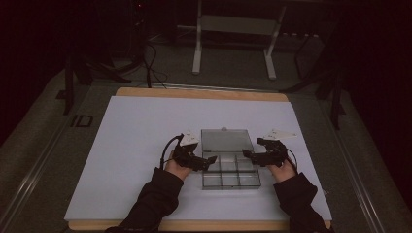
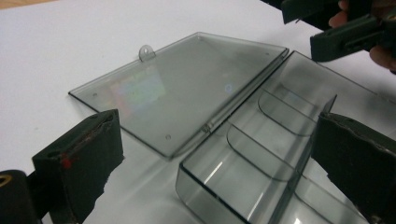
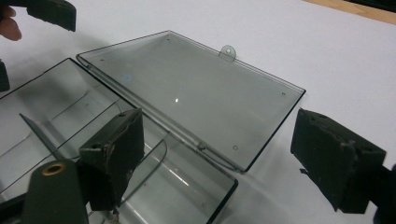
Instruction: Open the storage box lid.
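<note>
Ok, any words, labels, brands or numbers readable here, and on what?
None readable. The clear box, its open lid and the white mat carry no print. The dim mark on the floor left of the table is too blurred to read.

Open clear box (image 1: 230, 171) with flat lid (image 1: 227, 140) sits between claws; white board (image 1: 136, 131) around bare.

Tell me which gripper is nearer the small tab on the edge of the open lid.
Left, narrowly. The tab sits at the lid's far edge. The left gripper hovers at the box's left side, the right gripper at its right side.
</note>
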`<state>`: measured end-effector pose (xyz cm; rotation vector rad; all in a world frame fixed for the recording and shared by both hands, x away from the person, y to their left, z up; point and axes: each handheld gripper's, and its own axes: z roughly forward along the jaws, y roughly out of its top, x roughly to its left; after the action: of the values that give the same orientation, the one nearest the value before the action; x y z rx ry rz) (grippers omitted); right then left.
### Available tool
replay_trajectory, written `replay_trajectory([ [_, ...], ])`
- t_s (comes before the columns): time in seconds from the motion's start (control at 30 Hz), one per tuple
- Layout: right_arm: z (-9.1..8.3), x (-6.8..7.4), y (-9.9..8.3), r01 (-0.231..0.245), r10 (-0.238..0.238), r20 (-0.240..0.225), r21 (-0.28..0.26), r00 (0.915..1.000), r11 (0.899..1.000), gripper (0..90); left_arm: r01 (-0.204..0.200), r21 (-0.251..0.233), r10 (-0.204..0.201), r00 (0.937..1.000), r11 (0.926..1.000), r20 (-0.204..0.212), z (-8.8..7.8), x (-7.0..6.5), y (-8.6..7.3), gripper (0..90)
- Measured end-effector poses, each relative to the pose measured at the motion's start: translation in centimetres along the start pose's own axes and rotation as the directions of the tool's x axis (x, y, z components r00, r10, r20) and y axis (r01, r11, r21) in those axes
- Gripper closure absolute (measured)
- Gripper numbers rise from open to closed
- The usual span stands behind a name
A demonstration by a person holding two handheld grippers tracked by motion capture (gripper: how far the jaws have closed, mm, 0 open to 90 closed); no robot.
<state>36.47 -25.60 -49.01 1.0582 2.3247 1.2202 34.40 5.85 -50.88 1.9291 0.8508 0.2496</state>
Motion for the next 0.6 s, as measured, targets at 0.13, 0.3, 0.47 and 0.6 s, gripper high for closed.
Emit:
replay_trajectory([
  [0.13,-0.7,0.0,-0.2,0.016,-0.016,0.019,-0.006,0.9997,1.000,16.7,0.003,-0.005,-0.003,1.0000,1.0000,0.002,-0.5,0.0,-0.3,3.6],
  [0.3,-1.7,0.0,-0.6,0.041,-0.040,0.035,-0.017,0.9986,0.999,16.7,0.013,-0.017,-0.013,0.9998,0.9998,0.013,-1.8,0.0,-0.9,3.6],
  [0.47,-2.7,-0.1,-1.1,0.045,-0.044,0.054,-0.033,0.9976,0.998,16.7,-0.009,-0.021,0.009,0.9999,0.9997,0.007,-2.7,-0.2,-1.3,3.6],
  [0.6,-3.3,-0.3,-1.7,0.047,-0.045,0.068,-0.026,0.9967,0.999,16.7,-0.014,-0.018,0.014,0.9999,0.9997,0.010,-3.1,-0.4,-1.5,3.6],
])
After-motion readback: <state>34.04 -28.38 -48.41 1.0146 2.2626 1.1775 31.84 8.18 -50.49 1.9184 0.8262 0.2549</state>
